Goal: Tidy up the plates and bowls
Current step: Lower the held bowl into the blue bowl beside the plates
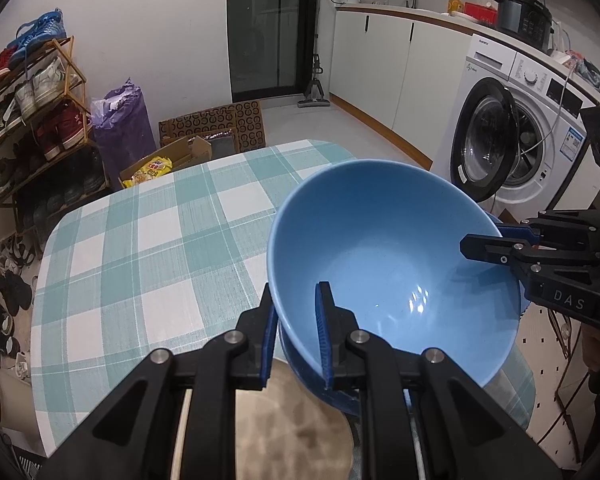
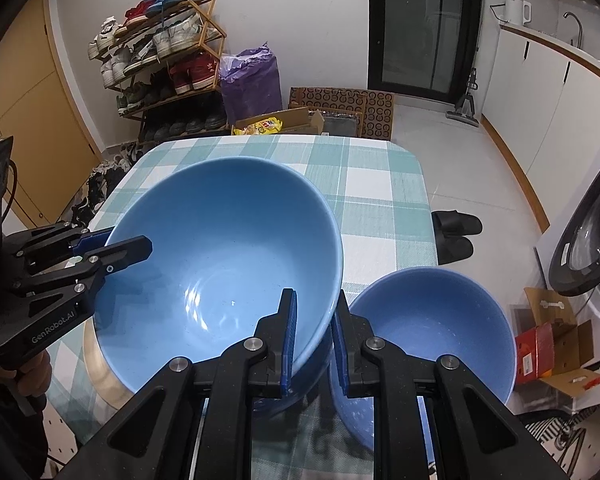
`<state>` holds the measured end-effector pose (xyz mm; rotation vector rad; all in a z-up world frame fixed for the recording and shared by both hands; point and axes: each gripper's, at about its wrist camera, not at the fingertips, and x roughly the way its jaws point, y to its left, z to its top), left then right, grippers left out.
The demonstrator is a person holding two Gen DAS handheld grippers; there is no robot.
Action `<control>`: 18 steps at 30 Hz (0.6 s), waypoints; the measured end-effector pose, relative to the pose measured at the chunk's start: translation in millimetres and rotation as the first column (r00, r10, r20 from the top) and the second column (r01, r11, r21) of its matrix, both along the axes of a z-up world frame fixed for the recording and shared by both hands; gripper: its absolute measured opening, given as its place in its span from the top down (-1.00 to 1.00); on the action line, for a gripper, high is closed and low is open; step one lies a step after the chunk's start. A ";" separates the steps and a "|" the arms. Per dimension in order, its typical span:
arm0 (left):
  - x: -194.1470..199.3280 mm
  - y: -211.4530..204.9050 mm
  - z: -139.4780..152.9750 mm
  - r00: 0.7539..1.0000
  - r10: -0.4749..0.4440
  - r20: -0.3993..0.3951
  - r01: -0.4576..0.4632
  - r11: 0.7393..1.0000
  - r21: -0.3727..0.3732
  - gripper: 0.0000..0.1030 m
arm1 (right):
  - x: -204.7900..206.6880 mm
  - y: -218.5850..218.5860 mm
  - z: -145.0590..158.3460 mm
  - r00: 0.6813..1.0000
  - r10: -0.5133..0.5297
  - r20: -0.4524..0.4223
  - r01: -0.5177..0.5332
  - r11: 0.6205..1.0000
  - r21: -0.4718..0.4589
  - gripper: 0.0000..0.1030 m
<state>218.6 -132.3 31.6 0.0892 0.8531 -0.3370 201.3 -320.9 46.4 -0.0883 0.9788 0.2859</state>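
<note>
A large light-blue bowl (image 1: 380, 240) (image 2: 220, 240) hangs tilted over the near part of the checked tablecloth (image 1: 160, 240) (image 2: 372, 184). My left gripper (image 1: 296, 292) (image 2: 120, 242) is shut on one side of its rim, one finger inside and one outside. My right gripper (image 2: 314, 296) (image 1: 484, 240) is shut on the opposite side of the rim in the same way. A beige round plate (image 1: 292, 420) (image 2: 96, 364) shows partly beneath the bowl. A smaller blue bowl (image 2: 432, 332) stands on the table just right of the right gripper.
A washing machine (image 1: 500, 140) with its door open stands right of the table. A shoe rack (image 1: 32, 112) and a purple bag (image 1: 120, 128) are at the far left wall. Black slippers (image 2: 456, 228) and cardboard boxes (image 2: 552, 348) lie on the floor.
</note>
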 end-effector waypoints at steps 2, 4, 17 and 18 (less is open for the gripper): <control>0.1 0.3 -3.0 1.000 0.001 -0.006 -0.001 1.000 0.000 0.70 | 3.5 -0.1 -1.8 1.000 0.001 -0.004 -0.001 1.000 0.000 0.67; -0.2 0.4 -5.8 1.000 0.002 -0.010 -0.002 1.000 0.000 0.70 | 2.7 0.7 -4.6 1.000 0.001 -0.006 -0.001 1.000 -0.002 0.67; 0.6 -0.7 -23.6 0.999 0.001 -0.042 -0.001 1.000 0.011 0.70 | 5.6 2.7 -25.8 0.999 -0.002 -0.035 0.002 1.000 -0.009 0.67; 0.7 -0.6 -24.6 0.999 0.001 -0.044 -0.001 1.000 0.011 0.70 | 6.1 3.1 -27.2 0.999 -0.001 -0.036 0.000 1.000 -0.012 0.67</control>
